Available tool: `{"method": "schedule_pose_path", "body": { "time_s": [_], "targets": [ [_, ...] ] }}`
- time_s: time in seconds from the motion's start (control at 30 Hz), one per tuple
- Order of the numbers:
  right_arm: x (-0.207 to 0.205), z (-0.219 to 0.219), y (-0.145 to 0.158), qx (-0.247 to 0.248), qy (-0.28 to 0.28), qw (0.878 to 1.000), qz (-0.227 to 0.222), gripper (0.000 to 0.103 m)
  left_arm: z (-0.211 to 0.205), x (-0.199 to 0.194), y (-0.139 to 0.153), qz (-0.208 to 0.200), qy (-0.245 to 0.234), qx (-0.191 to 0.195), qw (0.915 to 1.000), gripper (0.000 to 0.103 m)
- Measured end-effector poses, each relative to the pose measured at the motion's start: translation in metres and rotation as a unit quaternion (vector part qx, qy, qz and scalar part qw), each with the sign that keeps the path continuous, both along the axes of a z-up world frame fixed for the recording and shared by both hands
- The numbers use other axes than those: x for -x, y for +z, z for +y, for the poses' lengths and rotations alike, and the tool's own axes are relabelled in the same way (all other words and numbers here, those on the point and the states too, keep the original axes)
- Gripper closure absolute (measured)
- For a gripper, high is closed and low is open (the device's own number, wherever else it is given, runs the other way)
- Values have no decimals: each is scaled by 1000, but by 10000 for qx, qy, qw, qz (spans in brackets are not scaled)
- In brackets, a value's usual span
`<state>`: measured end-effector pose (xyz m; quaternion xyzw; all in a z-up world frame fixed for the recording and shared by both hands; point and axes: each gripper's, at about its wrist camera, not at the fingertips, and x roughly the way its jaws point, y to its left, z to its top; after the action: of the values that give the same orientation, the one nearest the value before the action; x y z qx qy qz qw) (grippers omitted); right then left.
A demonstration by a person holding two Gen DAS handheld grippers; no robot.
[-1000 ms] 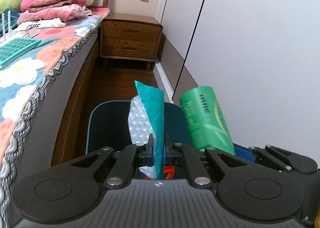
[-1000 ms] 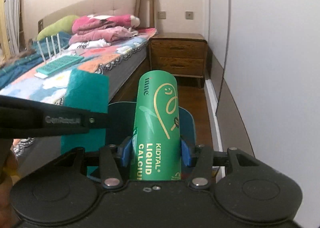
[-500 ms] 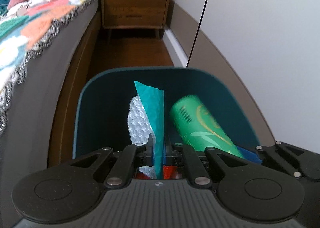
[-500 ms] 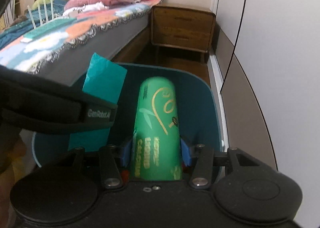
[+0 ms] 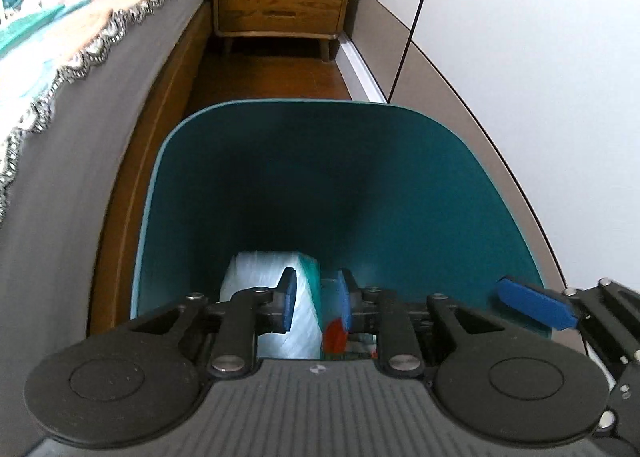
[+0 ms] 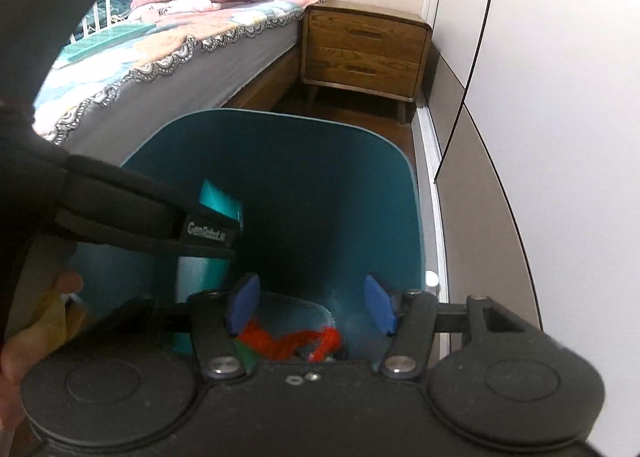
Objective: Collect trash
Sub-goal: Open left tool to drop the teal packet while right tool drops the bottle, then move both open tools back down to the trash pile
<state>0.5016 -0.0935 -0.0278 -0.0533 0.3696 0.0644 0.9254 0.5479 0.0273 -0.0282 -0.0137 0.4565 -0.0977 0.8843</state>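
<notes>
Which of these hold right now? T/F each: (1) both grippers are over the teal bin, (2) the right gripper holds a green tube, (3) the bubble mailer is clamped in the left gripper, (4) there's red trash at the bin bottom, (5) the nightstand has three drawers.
1. Both grippers are over the teal bin. True.
2. The right gripper holds a green tube. False: its jaws are opening and nothing sits between them.
3. The bubble mailer is clamped in the left gripper. False: its jaws are opening and the mailer hangs loose between them.
4. Red trash lies at the bin bottom. True.
5. The nightstand has three drawers. False: two.
</notes>
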Motion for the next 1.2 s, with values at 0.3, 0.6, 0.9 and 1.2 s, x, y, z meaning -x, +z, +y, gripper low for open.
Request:
{"method": "schedule_pose_path", "body": {
  "time_s": [0.3, 0.6, 0.9, 1.2],
  "targets": [
    [39, -20, 27, -200, 46, 9994, -276, 40, -6, 47, 30, -333, -20, -39, 9994, 81],
    [86, -34, 39, -435, 110, 9978, -483, 37, -11, 109, 52, -652, 3, -94, 9978, 81],
    [135, -47, 17, -1013, 110, 9935, -516, 21, -4, 169, 46, -969, 89, -163, 9951, 25],
    [182, -72, -55, -1382, -207, 9900, -170, 0, 3, 209, -9, -780, 65, -190, 9968, 24]
  ]
}}
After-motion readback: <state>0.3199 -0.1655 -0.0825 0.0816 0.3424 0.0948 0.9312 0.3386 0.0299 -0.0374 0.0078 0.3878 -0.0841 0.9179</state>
